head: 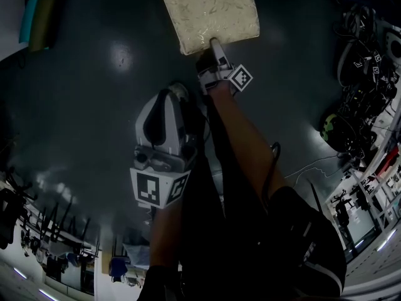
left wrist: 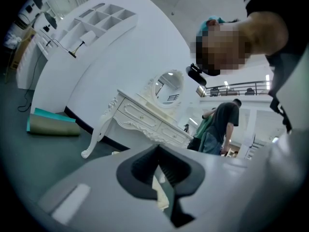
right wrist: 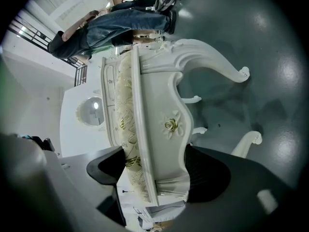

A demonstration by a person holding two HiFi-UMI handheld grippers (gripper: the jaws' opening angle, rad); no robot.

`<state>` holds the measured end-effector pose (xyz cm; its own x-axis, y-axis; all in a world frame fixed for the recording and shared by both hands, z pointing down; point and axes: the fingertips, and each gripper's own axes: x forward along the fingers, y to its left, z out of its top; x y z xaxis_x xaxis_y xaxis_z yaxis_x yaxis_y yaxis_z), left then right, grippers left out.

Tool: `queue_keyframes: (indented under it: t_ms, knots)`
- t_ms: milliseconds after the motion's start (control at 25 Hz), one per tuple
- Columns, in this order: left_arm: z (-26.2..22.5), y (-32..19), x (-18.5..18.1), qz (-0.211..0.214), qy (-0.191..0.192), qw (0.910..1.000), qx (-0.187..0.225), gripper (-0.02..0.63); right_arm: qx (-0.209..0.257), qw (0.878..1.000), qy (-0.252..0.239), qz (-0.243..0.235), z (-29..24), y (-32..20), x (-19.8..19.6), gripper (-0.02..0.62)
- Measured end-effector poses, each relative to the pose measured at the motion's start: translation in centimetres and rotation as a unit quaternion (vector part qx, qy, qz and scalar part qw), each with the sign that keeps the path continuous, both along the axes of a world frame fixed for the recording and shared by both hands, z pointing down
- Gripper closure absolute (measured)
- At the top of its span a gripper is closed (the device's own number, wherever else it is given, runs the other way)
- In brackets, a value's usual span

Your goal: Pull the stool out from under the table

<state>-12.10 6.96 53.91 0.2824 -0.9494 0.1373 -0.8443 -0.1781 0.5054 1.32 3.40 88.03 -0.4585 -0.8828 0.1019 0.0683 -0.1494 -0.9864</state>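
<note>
Stool [head: 207, 11]: standing on the dark floor [head: 94, 93] in front of the white counter [left wrist: 145, 115]. It has a stiff carved frame and a soft cushion, and is likely light and easy to slide. Your right tool [head: 214, 47] is clamping its seat rail, a sound hold. Your left tool [left wrist: 158, 161] is hanging empty, jaws together. A cable heap [head: 366, 74] is lying to your right, and a person [left wrist: 227, 122] is standing by the counter.

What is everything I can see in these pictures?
dressing table: one, white, oval mirror on top, against the white wall
stool: one, white with cream-and-gold cushion, on the floor in front of the dressing table
mat: one, teal and olive, on the floor left of the dressing table
shelf unit: one, white, high on the wall
cables and gear: a heap, black, head view's right edge
bystander: one, dark shirt, beyond the dressing table
left gripper: one, grey, fingers together, empty
right gripper: one, grey, fingers shut on the stool's seat edge
</note>
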Motion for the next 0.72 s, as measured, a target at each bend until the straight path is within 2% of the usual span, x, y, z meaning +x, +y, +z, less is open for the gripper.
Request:
queue_keyframes:
  t_ms: [320, 560, 720]
  knots:
    - [0.1, 0.0, -0.7, 0.001, 0.003, 1.0, -0.002, 0.6, 0.004, 1.0, -0.002, 0.002, -0.1, 0.2, -0.3, 0.207]
    - [0.2, -0.1, -0.6, -0.001, 0.001, 1.0, -0.006, 0.6, 0.013, 0.999, 0.002, -0.031, -0.7, 0.1, -0.6, 0.175]
    - [0.0, -0.4, 0.0, 0.001, -0.002, 1.0, -0.008, 0.6, -0.003, 0.998, 0.024, -0.055, -0.2, 1.2, 0.2, 0.175]
